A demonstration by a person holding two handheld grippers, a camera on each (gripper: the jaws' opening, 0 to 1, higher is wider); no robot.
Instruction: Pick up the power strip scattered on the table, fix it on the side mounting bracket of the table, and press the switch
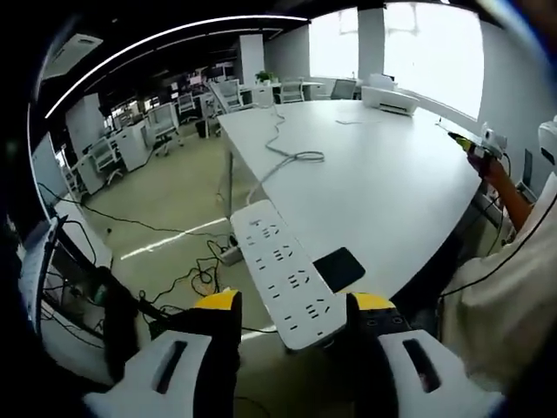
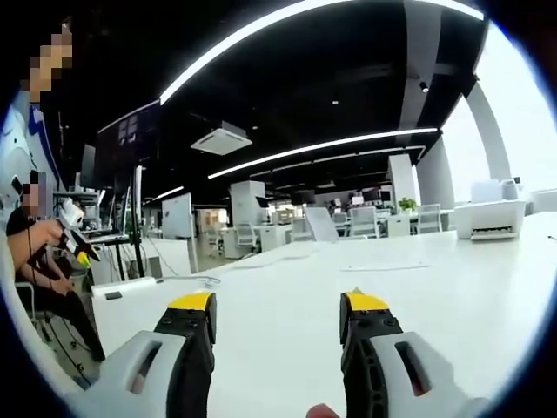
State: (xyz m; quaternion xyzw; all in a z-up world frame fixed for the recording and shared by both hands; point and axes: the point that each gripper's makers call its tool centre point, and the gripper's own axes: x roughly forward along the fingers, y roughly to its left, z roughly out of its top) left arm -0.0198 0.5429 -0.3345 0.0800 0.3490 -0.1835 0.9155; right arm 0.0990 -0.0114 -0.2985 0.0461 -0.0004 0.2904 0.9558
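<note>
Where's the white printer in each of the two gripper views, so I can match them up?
Left gripper view: the white printer sits upper right, at the far end of the table, by the bright windows.
Right gripper view: the white printer sits at the right edge, mid-height.
Shared landmark: the potted plant, left of the printer in both.

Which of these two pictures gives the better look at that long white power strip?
The left gripper view. The power strip lies near the table edge, just ahead of the open left gripper, socket face and cable in sight. In the right gripper view it is a small, thin shape at the far left, with no socket detail.
</note>
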